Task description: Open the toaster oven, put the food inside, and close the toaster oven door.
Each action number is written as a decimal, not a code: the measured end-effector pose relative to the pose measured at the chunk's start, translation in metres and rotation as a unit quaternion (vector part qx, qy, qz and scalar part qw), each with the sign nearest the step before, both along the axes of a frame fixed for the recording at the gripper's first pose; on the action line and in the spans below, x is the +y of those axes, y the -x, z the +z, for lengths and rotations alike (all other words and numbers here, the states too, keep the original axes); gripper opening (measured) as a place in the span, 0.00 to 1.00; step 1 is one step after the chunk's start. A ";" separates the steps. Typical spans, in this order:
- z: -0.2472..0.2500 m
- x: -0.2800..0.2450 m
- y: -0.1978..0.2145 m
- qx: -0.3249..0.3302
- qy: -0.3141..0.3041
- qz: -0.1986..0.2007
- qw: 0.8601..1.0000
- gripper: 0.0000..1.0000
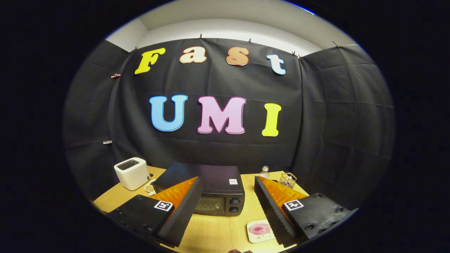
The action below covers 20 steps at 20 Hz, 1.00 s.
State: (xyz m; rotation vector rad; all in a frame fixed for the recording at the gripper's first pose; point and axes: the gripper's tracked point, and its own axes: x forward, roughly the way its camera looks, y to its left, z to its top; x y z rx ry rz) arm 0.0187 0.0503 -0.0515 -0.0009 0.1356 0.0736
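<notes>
A black toaster oven [218, 189] stands on the wooden table [218, 228] just ahead of my fingers, its door closed and two knobs on its right side. A small square plate with pink food [260, 230] lies on the table near the right finger, in front of the oven. My gripper [228, 196] is held above the table, open wide, with nothing between its fingers. The left finger [182, 211] covers part of the oven's front left.
A white toaster [132, 173] stands to the left of the oven. Behind the oven's right side are a small bottle [264, 172] and a clear glass mug [288, 180]. The black cloth wall closes in the back and both sides.
</notes>
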 end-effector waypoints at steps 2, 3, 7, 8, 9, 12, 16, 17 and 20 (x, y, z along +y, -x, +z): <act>-0.012 0.018 -0.006 0.015 -0.008 0.012 1.000 0.98; -0.017 0.029 -0.012 0.020 -0.009 0.020 1.000 0.98; -0.036 0.067 -0.040 0.030 -0.011 0.035 0.999 0.98; -0.042 0.076 -0.047 0.034 -0.011 0.036 0.999 0.98; -0.048 0.084 -0.055 0.037 -0.014 0.037 0.999 0.98; -0.065 0.104 -0.076 0.045 -0.017 0.032 0.998 0.98; -0.102 0.124 -0.100 0.066 -0.017 0.018 0.997 0.98; -0.112 0.128 -0.106 0.072 -0.017 0.015 0.997 0.98; -0.138 0.140 -0.118 0.089 -0.004 0.014 0.996 0.98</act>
